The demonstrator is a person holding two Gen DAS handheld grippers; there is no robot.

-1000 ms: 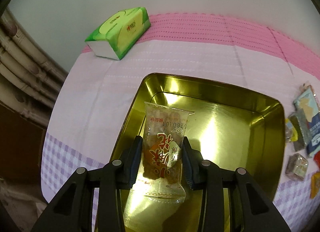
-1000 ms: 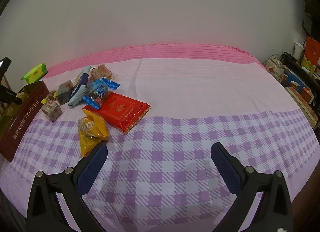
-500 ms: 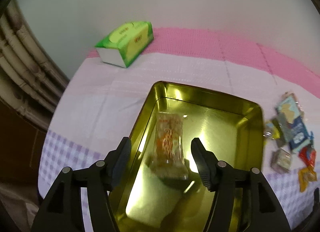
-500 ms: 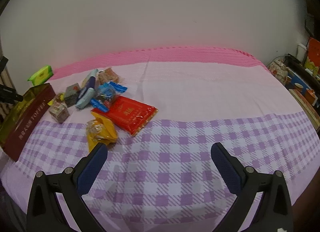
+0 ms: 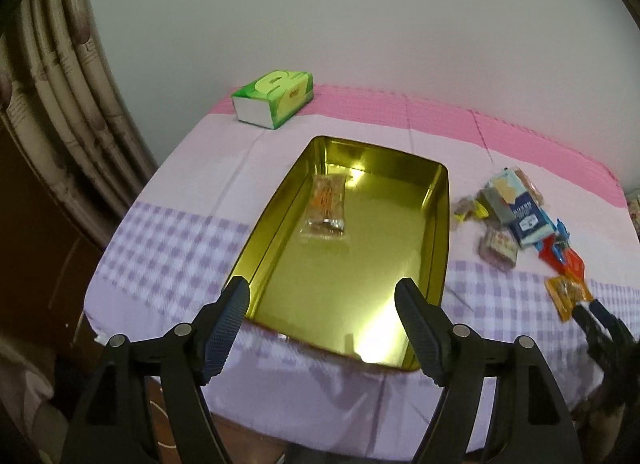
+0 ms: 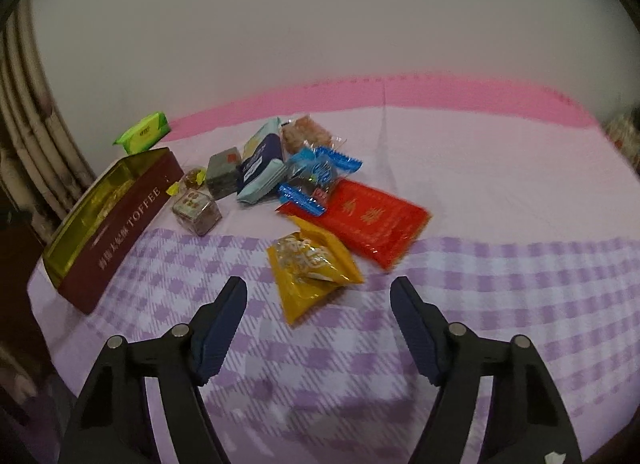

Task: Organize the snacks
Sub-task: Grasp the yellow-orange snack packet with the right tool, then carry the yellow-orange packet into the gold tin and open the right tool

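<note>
A gold tin (image 5: 436,224) with a brown "TOFFEE" side (image 6: 120,220) lies on the table. One clear-wrapped snack (image 5: 326,204) lies inside it near the far left. My left gripper (image 5: 322,328) is open and empty, above the tin's near edge. A pile of snacks (image 6: 280,168) lies right of the tin: a yellow packet (image 6: 312,268), a red packet (image 6: 368,220), a blue candy (image 6: 316,172), a clear cube (image 6: 196,210). My right gripper (image 6: 318,324) is open and empty, just short of the yellow packet.
A green tissue pack (image 5: 276,102) sits at the back left near the wall; it also shows in the right wrist view (image 6: 142,136). Pipes (image 5: 60,104) run along the left. The table's front edge (image 5: 320,404) is close below my left gripper.
My left gripper opened, dropped the clear-wrapped snack into the tin and pulled back and up. My right gripper moved left and forward toward the yellow packet.
</note>
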